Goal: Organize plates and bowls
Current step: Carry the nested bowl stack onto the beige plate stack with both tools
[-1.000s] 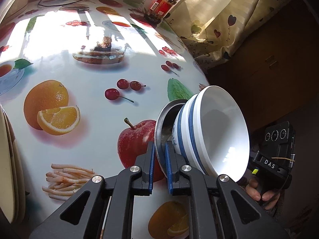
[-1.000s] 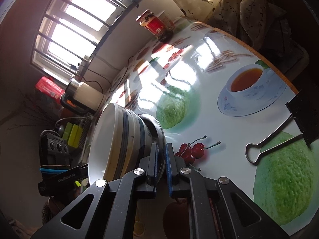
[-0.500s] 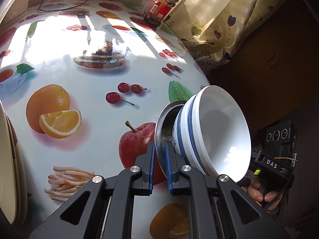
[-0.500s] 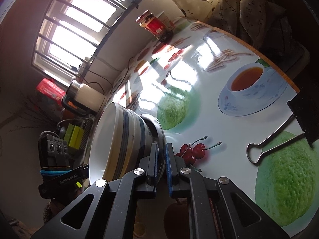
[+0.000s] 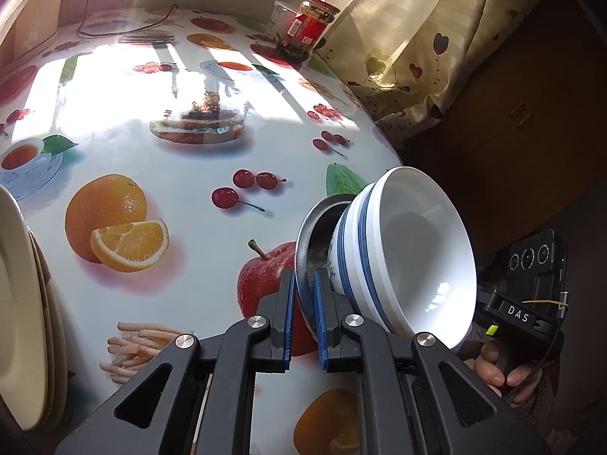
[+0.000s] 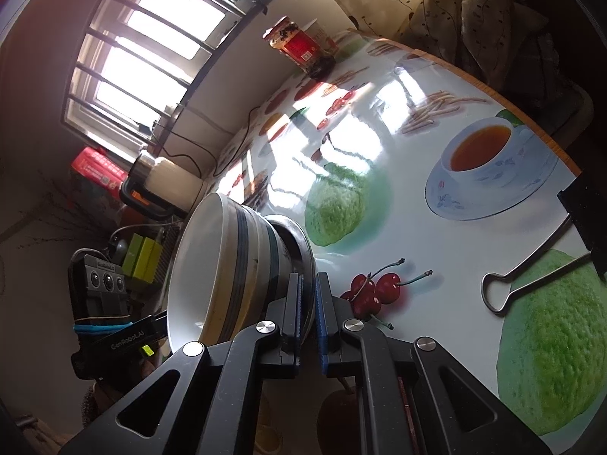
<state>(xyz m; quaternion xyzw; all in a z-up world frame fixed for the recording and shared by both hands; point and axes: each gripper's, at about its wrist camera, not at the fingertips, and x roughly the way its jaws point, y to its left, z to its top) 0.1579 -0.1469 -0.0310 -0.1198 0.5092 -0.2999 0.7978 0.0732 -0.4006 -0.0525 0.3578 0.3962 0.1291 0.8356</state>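
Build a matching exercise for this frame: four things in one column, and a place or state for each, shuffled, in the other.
Things:
1. metal plate
2. white bowls with blue bands
3. red-labelled jar
4. binder clip

Places or states:
A. lying flat on the fruit-print tablecloth
B. nested, resting in the metal plate
C. rim pinched by both the left tool and the right tool
D. standing at the table's far edge by the curtain

Pairs: 1-C, 2-B, 3-D, 4-A
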